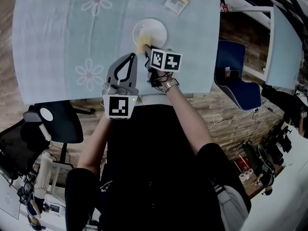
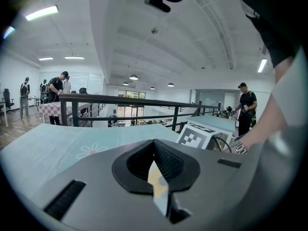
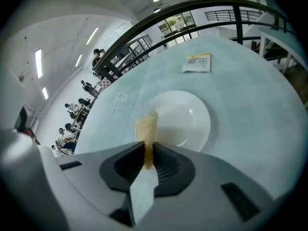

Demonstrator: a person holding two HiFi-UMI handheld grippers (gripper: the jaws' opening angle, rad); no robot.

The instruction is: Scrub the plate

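head cam plus two gripper cams, all over one bench
head view looks steeply down past the person's arms onto the bench (image 1: 53,42). left gripper view runs nearly level across it, over its own fingers (image 2: 169,161), toward a railing (image 2: 120,98). right gripper view sits close, tilted down at the plate (image 3: 187,114). head and right gripper views share plate, sponge (image 3: 147,126) and packet (image 3: 197,62).

No word, brand or number can be read anywhere. The small packet (image 1: 176,2) on the desk (image 1: 48,42) carries a pale label with dark print and a yellowish strip, all too small to make out. The left marker cube (image 1: 119,106) on the left hand-held gripper (image 1: 130,57) and the right marker cube (image 1: 166,60) on the right hand-held gripper (image 1: 144,49) bear black-and-white square patterns, not letters.
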